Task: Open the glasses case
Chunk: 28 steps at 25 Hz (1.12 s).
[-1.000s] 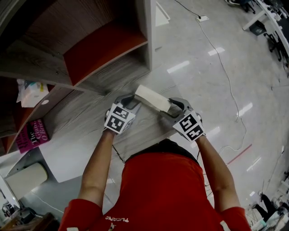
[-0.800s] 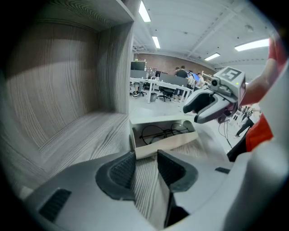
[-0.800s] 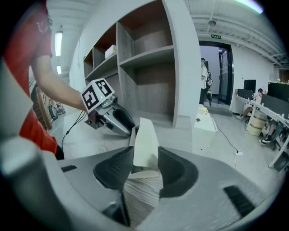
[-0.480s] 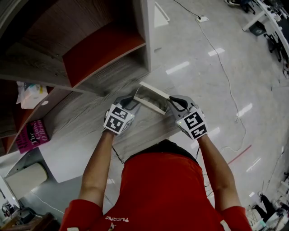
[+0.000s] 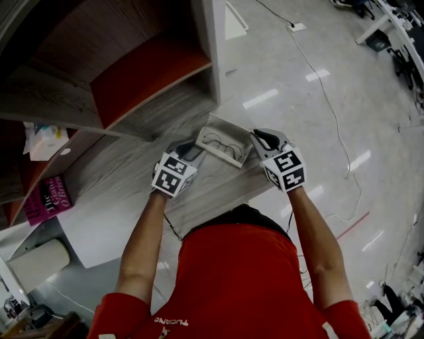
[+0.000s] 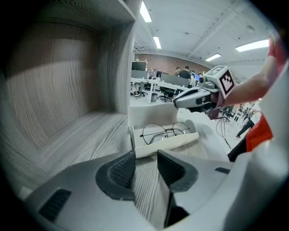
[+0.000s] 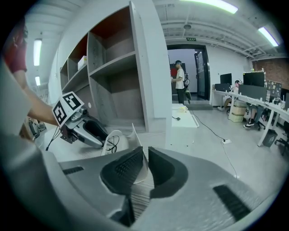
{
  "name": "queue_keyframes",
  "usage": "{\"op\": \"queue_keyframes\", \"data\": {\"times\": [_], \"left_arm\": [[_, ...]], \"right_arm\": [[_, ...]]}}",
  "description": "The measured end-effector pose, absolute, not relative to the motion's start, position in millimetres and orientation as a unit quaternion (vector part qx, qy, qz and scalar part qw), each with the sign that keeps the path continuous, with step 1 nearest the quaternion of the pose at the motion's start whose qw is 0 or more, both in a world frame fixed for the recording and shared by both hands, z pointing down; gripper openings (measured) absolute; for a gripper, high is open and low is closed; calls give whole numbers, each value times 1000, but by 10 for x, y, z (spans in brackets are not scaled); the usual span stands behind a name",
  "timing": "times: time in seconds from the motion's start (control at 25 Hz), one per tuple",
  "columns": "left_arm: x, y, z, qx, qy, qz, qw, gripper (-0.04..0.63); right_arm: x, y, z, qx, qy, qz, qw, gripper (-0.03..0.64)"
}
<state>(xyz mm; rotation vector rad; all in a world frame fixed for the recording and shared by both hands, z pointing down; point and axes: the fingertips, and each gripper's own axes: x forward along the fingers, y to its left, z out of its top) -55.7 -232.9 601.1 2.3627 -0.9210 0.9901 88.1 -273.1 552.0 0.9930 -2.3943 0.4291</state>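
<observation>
**Case open, 1 pr glasses inside**

Counts: 2 grippers, 1 glasses case, 1 pr glasses.

Both forearms (image 5: 142, 245) reach fwd from the body, roughly parallel, with the grippers tilted down.

- **L gripper** (image 6: 145, 154): jaws wide apart, only bare wood betw. the pads. The case's near corner sits just past the tips.
- **R gripper** (image 7: 145, 151): jaws closing, thin white lid (image 7: 134, 135) pinched betw. the pads, standing upright.
- **Glasses case** (image 6: 167, 143): lies open on the wood-grain top (image 6: 90, 135), betw. the 2 grippers. Wire-frame glasses (image 6: 165, 132) lie inside.

Beyond: shelf unit (image 5: 152, 73), then glossy floor (image 5: 318, 99).

Bright ceiling strip lights (image 6: 145, 11), glare on the floor (image 5: 262, 98) — fisheye-warped, dark-vignetted edges
</observation>
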Motion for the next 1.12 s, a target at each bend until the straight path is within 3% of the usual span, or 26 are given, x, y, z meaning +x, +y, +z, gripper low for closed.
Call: {"op": "queue_keyframes", "data": {"times": [0.6, 1.12], "left_arm": [[-556, -2334, 6000, 846, -338, 354, 210, 147], [-649, -2378, 5747, 847, -373, 326, 191, 133]], "right_arm": [[787, -2683, 5473, 349, -889, 137, 261, 64], [731, -2608, 5146, 338, -908, 121, 217, 91]]}}
